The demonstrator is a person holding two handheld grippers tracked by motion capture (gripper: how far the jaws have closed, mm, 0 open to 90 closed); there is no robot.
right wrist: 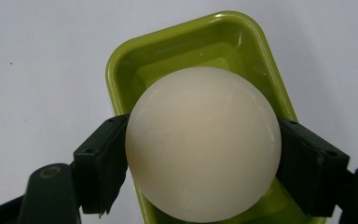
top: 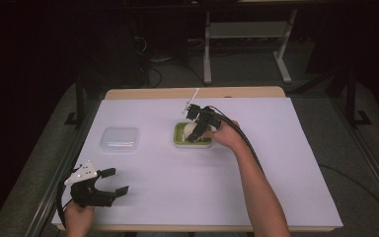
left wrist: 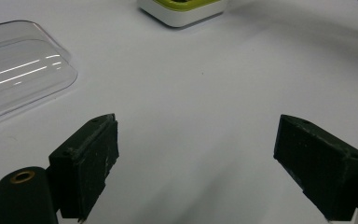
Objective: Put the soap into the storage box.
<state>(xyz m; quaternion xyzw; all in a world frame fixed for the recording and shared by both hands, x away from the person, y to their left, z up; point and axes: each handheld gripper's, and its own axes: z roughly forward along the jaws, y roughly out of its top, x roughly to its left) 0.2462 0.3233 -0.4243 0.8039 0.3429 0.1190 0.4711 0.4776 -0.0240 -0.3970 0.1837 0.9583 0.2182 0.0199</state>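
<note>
cream ball (right wrist: pixel 203 144) round, axisless, over green tray (right wrist: pixel 121 60)

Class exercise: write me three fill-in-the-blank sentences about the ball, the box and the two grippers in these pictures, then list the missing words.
1. The right gripper is shut on a white ____.
2. The ball is held over a box whose inside is ____ in colour.
3. The left gripper, with nothing between its jaws, is ____.
4. The clear lid lies on the table to the ____ of the box in the high view.

Missing words: ball; green; open; left
</note>
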